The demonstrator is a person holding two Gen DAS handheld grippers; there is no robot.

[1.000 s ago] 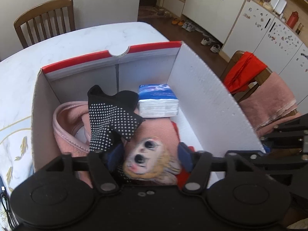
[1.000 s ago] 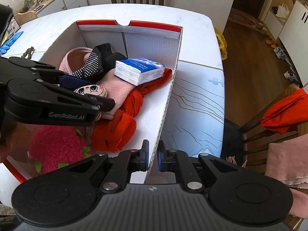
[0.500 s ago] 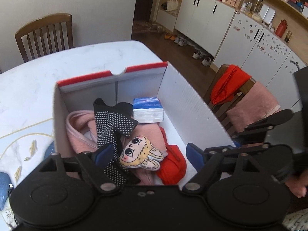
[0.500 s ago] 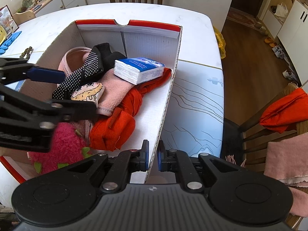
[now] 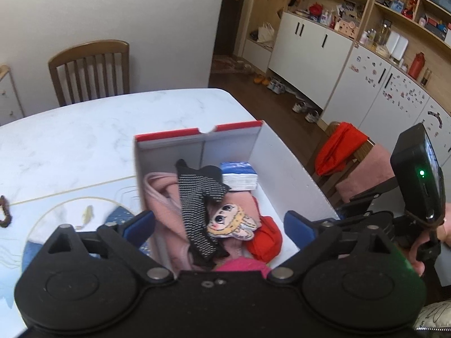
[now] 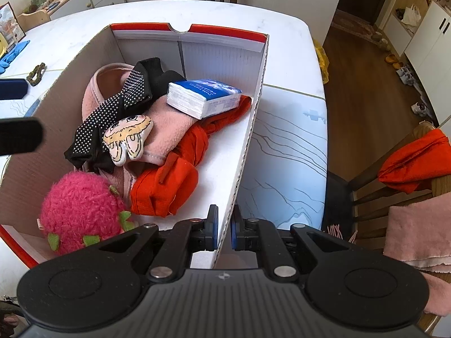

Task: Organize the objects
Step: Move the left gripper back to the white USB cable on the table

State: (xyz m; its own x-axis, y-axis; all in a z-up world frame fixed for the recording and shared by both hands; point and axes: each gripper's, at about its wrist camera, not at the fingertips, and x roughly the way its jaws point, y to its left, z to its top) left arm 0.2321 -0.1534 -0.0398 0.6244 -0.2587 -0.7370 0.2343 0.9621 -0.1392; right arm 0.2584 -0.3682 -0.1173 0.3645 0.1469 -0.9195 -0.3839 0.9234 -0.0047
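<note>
A white cardboard box (image 5: 282, 163) with a red rim stands on the table. It holds a doll-face plush (image 5: 229, 221) on a pink cloth (image 5: 160, 197), a black dotted sock (image 5: 197, 197), a tissue pack (image 5: 239, 176), a red cloth (image 5: 266, 239) and a fuzzy pink plush (image 6: 79, 205). My left gripper (image 5: 220, 222) hovers above the box's near end, its jaws opening wide with nothing between them. My right gripper (image 6: 224, 226) is shut on the box's right wall (image 6: 248, 129). The doll-face plush (image 6: 126, 138) lies loose beside the sock (image 6: 118, 107).
The white marble table (image 5: 84, 140) extends left of and behind the box. A brown hair tie (image 6: 36, 73) and a blue item (image 6: 11, 53) lie on it at left. A wooden chair (image 5: 90, 70) stands at the far side. Another chair at right carries red (image 6: 414, 160) and pink (image 6: 417, 225) cloths.
The left gripper's jaws have spread and it has lifted up and back from the box, leaving the doll-face plush on the pink cloth. The right gripper has stayed clamped on the box wall.
</note>
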